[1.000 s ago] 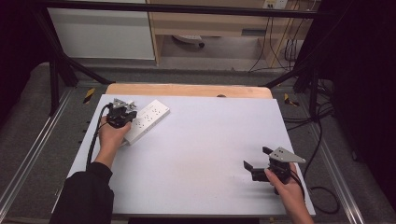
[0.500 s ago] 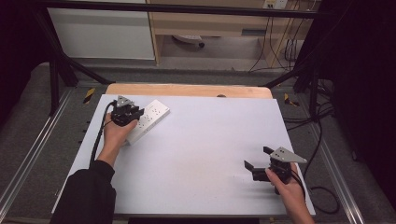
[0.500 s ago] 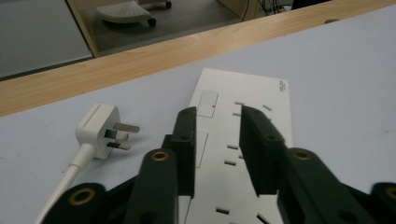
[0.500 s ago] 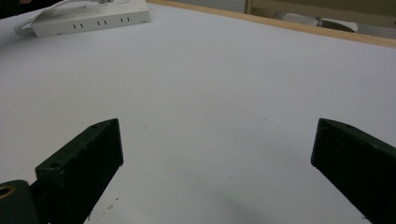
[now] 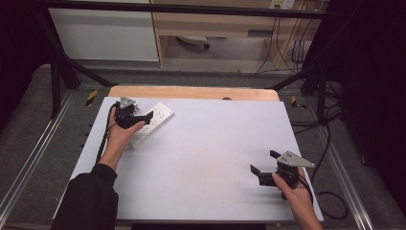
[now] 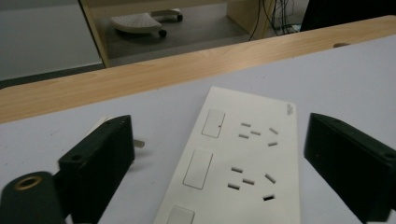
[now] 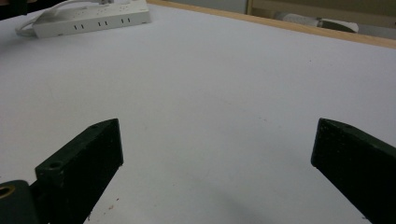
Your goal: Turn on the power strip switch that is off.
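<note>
1. Left gripper [image 5: 142, 116]: positioned at the far-left part of the tabletop [image 5: 201, 158], directly above the white power strip [image 5: 151, 123]. Jaws spread wide, gripping nothing. In the left gripper view, one jaw on each side of the power strip [image 6: 243, 163], the sockets and rocker switches between them. Judged a straddling pose, suited to closing across the width of the strip body.

2. Plug [image 6: 135, 140]: partly seen in the left gripper view, metal pin protruding past the left-hand jaw, just beside the strip. Touching the strip or not: cannot tell.

3. Power strip: lies flat at the far-left corner, long axis diagonal, near the wooden edge [image 5: 191, 92]. In the right gripper view, seen far off at top left [image 7: 93, 18], white cord looping from its end.

4. Right gripper [image 5: 265, 164]: held low at the near-right part of the tabletop, well apart from the strip. Jaws wide open, holding nothing; bare white surface between them in the right gripper view [image 7: 215, 154]. Judged an idle, parked pose, out of the working area.

5. Difference from the earlier frames: left gripper shifted rightward and farther along the strip, from its left end toward its middle. Strip position unchanged. Right gripper unchanged in place and jaw opening.
</note>
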Demonstrator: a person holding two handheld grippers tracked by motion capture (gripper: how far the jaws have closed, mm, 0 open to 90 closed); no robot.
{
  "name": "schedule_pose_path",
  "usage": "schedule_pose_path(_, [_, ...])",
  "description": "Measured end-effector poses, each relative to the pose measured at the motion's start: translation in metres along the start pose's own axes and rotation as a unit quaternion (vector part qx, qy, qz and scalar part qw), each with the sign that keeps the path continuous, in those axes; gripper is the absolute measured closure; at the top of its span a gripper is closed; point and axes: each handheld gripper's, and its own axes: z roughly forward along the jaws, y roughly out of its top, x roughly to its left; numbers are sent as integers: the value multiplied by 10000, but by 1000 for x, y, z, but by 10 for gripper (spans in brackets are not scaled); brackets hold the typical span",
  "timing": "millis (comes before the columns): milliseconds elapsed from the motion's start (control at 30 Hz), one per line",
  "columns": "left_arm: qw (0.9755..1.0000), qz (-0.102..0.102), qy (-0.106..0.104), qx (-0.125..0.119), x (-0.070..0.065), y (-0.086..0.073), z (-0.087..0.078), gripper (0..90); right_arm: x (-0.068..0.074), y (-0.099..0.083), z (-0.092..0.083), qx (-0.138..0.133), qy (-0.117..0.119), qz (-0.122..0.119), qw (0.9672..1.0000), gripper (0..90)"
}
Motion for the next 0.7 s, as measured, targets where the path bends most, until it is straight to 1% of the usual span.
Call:
schedule_pose_path(100, [10000,14,-8,-63,-2,1,-1,68,0,0,0,9,5,24,10000,28])
schedule_pose_path(300, [9999,127,-17,-111,-7,4,-4,65,1,0,1,22,14,15,10000,26])
schedule_pose_path(433, [9998,145,-31,-165,-10,6,-6,64,2,0,0,20,4,39,10000,25])
schedule_pose_path(533, [9993,196,-49,-306,-10,8,-8,63,1,0,0,4,-11,12,10000,23])
schedule_pose_path(600, [9992,163,-59,-369,-10,9,-10,63,1,0,0,-1,-18,8,10000,23])
schedule_pose_path(700, [9989,180,-56,-428,-10,11,-14,64,0,0,0,3,-14,13,10000,23])
